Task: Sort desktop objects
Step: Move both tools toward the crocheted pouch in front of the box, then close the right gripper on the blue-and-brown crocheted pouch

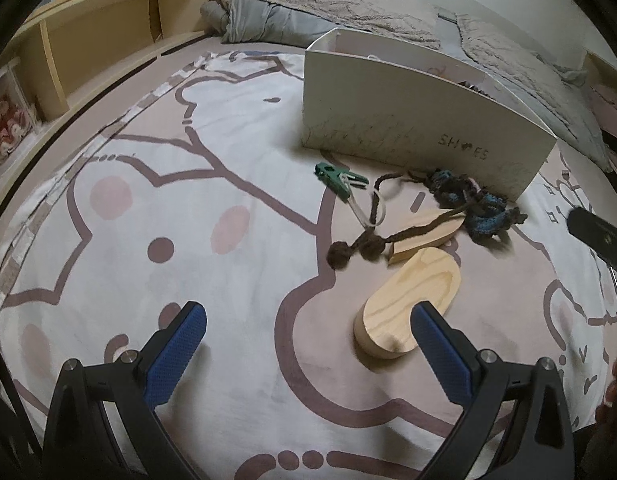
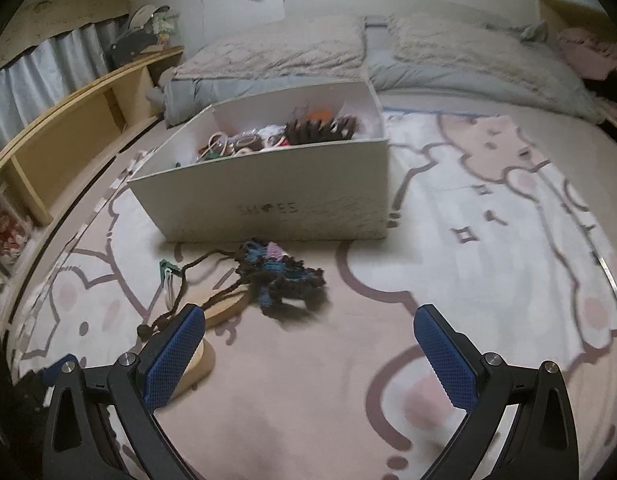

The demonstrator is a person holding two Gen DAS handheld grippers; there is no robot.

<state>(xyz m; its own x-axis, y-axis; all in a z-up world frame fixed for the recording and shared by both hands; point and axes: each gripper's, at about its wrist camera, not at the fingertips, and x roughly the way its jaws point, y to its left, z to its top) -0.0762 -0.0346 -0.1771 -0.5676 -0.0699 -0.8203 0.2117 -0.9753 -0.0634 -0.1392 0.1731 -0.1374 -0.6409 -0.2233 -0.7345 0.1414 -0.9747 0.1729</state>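
**Bedspread sorting, four things left outside the box**

Left wrist view: cartoon-print bedspread (image 1: 212, 120) carries two oval pale-wood blocks (image 1: 408, 308), one green plastic clip (image 1: 338, 180) and one dark knitted yarn piece (image 1: 468, 204), beside the white cardboard shoe box (image 1: 408, 120). Left gripper (image 1: 308, 336) gapes, empty.

Right wrist view: right gripper (image 2: 308, 340) likewise spread; best centre over yarn before closing
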